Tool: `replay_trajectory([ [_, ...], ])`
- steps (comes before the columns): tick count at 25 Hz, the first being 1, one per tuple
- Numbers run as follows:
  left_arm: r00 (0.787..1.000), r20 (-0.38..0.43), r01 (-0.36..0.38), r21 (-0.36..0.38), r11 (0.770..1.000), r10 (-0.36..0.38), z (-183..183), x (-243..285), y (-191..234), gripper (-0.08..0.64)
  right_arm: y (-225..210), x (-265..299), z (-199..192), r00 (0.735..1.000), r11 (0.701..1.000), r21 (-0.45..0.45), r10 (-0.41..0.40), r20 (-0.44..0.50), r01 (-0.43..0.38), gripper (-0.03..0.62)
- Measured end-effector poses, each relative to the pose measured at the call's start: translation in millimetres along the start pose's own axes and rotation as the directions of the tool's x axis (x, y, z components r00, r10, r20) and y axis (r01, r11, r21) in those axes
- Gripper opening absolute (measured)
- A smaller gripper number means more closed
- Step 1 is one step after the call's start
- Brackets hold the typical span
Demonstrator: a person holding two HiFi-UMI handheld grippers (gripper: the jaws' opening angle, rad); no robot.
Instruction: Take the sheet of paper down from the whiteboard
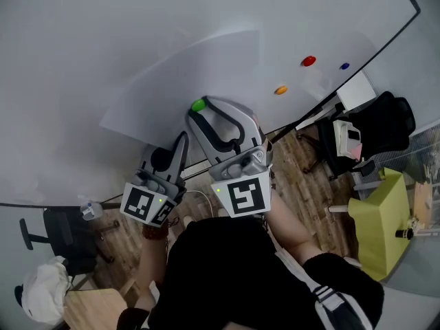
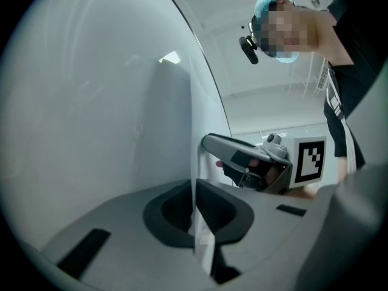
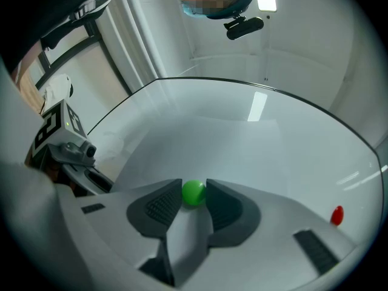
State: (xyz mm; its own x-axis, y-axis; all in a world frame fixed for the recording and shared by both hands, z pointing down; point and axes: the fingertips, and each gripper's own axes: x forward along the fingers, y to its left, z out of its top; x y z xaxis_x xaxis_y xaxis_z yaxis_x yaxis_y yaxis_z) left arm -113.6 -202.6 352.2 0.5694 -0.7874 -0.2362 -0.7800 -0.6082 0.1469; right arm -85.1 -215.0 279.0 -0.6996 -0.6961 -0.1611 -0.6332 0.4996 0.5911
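- Four magnets: green magnet [image 1: 198, 105], red magnet [image 1: 309, 61], orange magnet [image 1: 280, 90], blue magnet [image 1: 344, 66].
- One sheet of paper [image 1: 185, 81].
- One whiteboard [image 1: 82, 33].
- Two grippers: left gripper [image 1: 183, 140], right gripper [image 1: 201, 111].
- Two black chairs: left chair [image 1: 65, 243], right chair [image 1: 385, 126].

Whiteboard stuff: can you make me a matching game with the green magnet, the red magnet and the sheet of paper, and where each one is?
Things:
1. green magnet
2. red magnet
3. sheet of paper

Places:
A. pinched at its edge by the left gripper
B. squeezed between the jaws of the right gripper
C. stuck on the bare whiteboard, off the paper, with nothing holding it

Pairs: 1-B, 2-C, 3-A
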Motion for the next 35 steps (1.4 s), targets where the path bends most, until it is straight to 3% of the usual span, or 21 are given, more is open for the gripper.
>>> replay_trajectory([
  [23,0.999,0.000,-0.033,-0.009,0.999,0.033,-0.7,1.5,2.2,0.011,0.8,0.8,0.3,1.000,1.000,0.000,0.008,0.000,-0.008,0.121],
  [35,0.999,-0.001,-0.032,-0.019,0.999,0.032,-0.7,1.1,3.0,0.011,0.3,0.8,0.5,1.000,0.999,0.046,0.023,0.003,-0.023,0.120],
])
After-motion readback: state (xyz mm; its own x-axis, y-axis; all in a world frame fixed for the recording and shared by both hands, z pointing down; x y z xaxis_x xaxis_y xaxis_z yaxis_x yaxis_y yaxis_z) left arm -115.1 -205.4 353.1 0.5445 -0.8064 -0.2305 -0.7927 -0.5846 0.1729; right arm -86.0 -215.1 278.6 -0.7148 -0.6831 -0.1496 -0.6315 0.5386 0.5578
